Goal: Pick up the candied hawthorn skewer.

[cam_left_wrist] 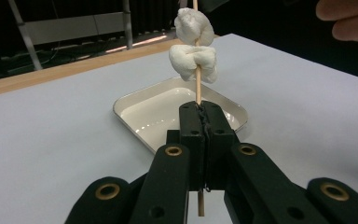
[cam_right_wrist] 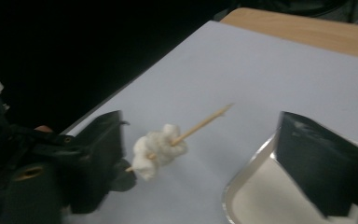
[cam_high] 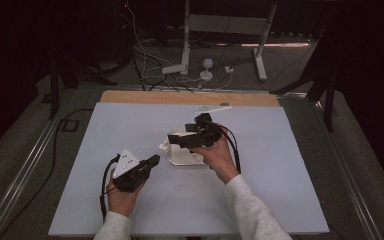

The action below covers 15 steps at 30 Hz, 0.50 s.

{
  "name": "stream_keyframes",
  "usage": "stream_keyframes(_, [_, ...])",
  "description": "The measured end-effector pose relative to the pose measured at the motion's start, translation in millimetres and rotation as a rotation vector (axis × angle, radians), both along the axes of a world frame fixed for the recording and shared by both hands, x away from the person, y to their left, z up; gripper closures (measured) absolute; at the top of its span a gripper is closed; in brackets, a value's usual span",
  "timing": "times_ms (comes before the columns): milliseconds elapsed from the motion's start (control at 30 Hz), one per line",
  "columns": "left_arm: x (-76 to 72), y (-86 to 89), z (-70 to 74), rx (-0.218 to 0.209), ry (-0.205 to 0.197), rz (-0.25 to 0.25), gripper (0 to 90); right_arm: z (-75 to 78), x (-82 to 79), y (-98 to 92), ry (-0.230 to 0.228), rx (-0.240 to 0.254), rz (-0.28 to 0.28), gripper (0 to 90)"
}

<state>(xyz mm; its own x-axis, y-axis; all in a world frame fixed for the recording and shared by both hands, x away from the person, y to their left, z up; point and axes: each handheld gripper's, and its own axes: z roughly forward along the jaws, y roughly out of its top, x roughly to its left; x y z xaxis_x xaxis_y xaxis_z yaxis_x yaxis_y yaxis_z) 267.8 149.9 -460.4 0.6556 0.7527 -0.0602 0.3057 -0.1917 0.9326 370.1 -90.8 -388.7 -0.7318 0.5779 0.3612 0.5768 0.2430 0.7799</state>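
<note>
While your left gripper [cam_left_wrist: 201, 114] clamps the skewer [cam_left_wrist: 197, 79] upright, two marshmallows [cam_left_wrist: 193, 58] sit threaded on it above the white tray [cam_left_wrist: 126, 105]. Your right gripper [cam_high: 177, 140] hovers over that tray, jaws apart, holding nothing.

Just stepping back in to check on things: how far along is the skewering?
Done: two white marshmallow pieces sit threaded on the thin wooden skewer. In hand: the left claw is shut on the skewer's lower end, above the white rectangular tray. The right claw stands open and empty beside it. Left: the tray looks empty, so probably just setting the skewer down.
</note>
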Motion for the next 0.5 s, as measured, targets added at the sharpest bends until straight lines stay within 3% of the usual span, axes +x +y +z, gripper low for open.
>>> stream_keyframes(67, [-0.2, -0.5, 0.0, 0.000, 0.001, -0.002, 89.9, -2.4, -0.1, 3.3, 0.013, 0.001, 0.009, 22.1])
stream_keyframes(100, [-0.3, -0.8, -0.1, -0.001, -0.001, -0.002, 89.9, -5.1, 0.1, 6.1, 0.025, 0.000, 0.029, 30.0])
stream_keyframes(133, [-0.3, -1.0, -0.1, -0.003, -0.001, -0.002, 89.9, -5.1, 0.1, 6.1, 0.025, 0.000, 0.029, 30.0])
stream_keyframes(167, [-0.3, -1.0, 0.0, -0.002, -0.002, -0.003, 89.9, -7.3, -0.4, 8.7, 0.033, 0.002, 0.044, 38.2])
stream_keyframes(300, [-0.3, -0.8, 0.1, -0.003, -0.004, -0.003, 89.9, -11.2, -0.3, 11.8, 0.055, 0.021, 0.072, 47.9])
stream_keyframes(500, [-0.9, -1.5, 0.7, -0.004, -0.007, -0.005, 89.9, -18.9, -0.2, 18.2, 0.097, 0.030, 0.114, 55.2])
